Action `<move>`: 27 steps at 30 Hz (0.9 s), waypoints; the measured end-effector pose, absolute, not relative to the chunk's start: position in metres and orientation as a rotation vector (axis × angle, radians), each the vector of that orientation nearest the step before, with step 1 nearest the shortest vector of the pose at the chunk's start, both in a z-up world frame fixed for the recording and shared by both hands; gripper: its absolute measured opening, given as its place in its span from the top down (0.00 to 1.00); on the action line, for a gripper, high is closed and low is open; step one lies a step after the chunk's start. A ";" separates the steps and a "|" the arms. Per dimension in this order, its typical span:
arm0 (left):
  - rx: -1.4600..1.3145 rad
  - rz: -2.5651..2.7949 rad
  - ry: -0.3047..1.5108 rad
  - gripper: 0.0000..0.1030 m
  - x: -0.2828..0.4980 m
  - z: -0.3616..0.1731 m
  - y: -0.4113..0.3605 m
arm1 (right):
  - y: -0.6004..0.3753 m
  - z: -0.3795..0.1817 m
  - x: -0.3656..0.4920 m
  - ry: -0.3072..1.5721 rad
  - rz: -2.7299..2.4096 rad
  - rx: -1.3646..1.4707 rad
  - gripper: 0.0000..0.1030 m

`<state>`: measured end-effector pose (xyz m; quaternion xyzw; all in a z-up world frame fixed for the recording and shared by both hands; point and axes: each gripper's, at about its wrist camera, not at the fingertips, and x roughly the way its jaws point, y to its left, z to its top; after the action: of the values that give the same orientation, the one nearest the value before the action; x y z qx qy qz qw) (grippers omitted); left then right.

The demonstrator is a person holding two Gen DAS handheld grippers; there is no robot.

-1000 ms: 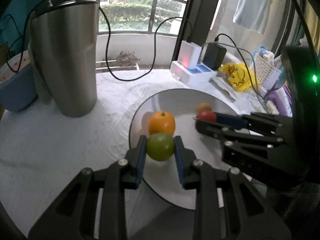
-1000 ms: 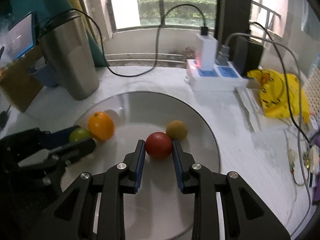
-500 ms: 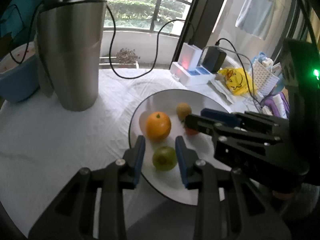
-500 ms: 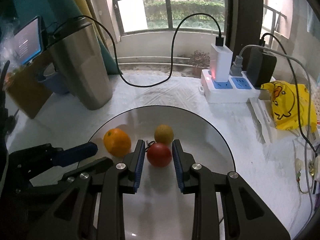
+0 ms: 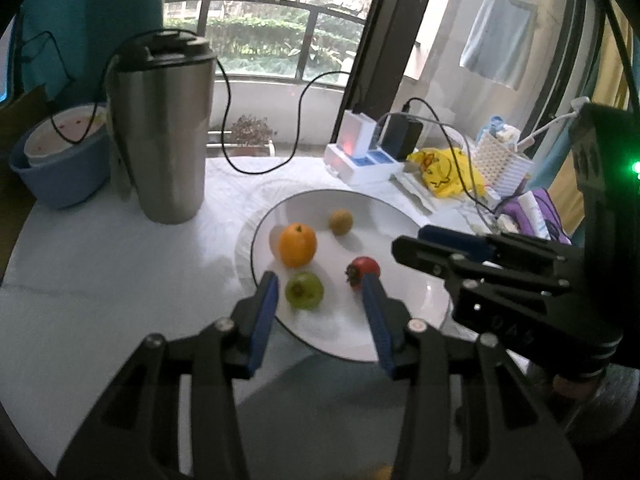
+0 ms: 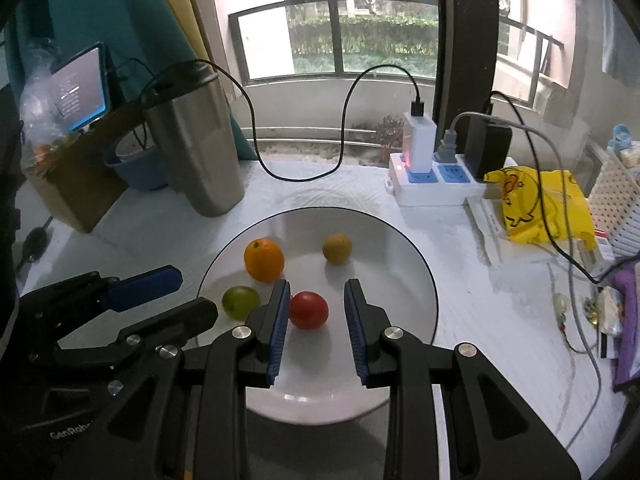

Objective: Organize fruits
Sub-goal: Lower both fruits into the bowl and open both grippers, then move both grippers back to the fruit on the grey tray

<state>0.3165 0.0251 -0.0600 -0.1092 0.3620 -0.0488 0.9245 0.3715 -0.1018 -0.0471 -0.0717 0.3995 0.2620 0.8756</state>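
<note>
A white plate (image 5: 400,296) (image 6: 384,264) carries an orange (image 5: 297,244) (image 6: 264,260), a small tan fruit (image 5: 341,222) (image 6: 337,248), a green fruit (image 5: 304,290) (image 6: 240,300) and a red tomato (image 5: 362,272) (image 6: 308,310). My left gripper (image 5: 319,280) (image 6: 196,292) hovers over the plate's near left. Its jaws are opening, and the green fruit lies on the plate below the gap, untouched. My right gripper (image 6: 317,285) (image 5: 408,240) hangs above the plate with its jaws apart. The tomato rests on the plate beneath them, not gripped.
A tall steel tumbler (image 5: 164,132) (image 6: 196,144) stands left of the plate, with a blue bowl (image 5: 60,176) behind it. A white power strip (image 6: 432,184) with chargers and cables, a yellow bag (image 6: 536,204) and a white basket (image 5: 504,164) crowd the right side.
Both grippers have risen and pulled back from the plate. The left jaws opened and left the green fruit on the plate. The tomato now lies free below the right jaws.
</note>
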 end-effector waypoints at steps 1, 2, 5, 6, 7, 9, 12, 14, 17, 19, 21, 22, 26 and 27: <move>-0.224 -0.099 0.738 0.56 0.313 -0.058 0.025 | -0.104 -0.045 0.368 0.831 0.546 -0.147 0.71; -0.225 -0.099 0.734 0.56 0.310 -0.056 0.025 | -0.105 -0.044 0.365 0.829 0.544 -0.144 0.71; -0.234 -0.096 0.722 0.56 0.299 -0.051 0.025 | -0.110 -0.039 0.353 0.821 0.544 -0.140 0.71; -0.235 -0.095 0.719 0.56 0.295 -0.050 0.024 | -0.111 -0.037 0.348 0.817 0.546 -0.140 0.71; -0.235 -0.095 0.716 0.56 0.292 -0.048 0.023 | -0.112 -0.036 0.344 0.813 0.547 -0.139 0.71; -0.239 -0.095 0.712 0.56 0.286 -0.047 0.022 | -0.114 -0.033 0.334 0.807 0.546 -0.138 0.71; -0.244 -0.096 0.704 0.56 0.275 -0.043 0.020 | -0.118 -0.029 0.322 0.802 0.543 -0.139 0.71; -0.244 -0.101 0.699 0.56 0.268 -0.041 0.019 | -0.120 -0.027 0.314 0.798 0.542 -0.136 0.71; -0.241 -0.106 0.692 0.56 0.256 -0.038 0.015 | -0.124 -0.026 0.303 0.796 0.537 -0.128 0.71; -0.244 -0.109 0.689 0.56 0.249 -0.037 0.013 | -0.127 -0.027 0.295 0.799 0.532 -0.122 0.71; -0.242 -0.113 0.688 0.56 0.243 -0.037 0.010 | -0.130 -0.027 0.287 0.799 0.529 -0.118 0.71; -0.241 -0.114 0.687 0.56 0.241 -0.037 0.009 | -0.131 -0.027 0.284 0.799 0.528 -0.118 0.71; -0.242 -0.118 0.692 0.56 0.229 -0.039 0.006 | -0.136 -0.028 0.269 0.801 0.527 -0.112 0.71; -0.243 -0.118 0.692 0.56 0.226 -0.039 0.006 | -0.138 -0.030 0.266 0.804 0.528 -0.108 0.71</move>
<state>0.2263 0.0063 -0.0394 -0.1189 0.3380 -0.0577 0.9318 0.2658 -0.1380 -0.0295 -0.0519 0.3866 0.2540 0.8851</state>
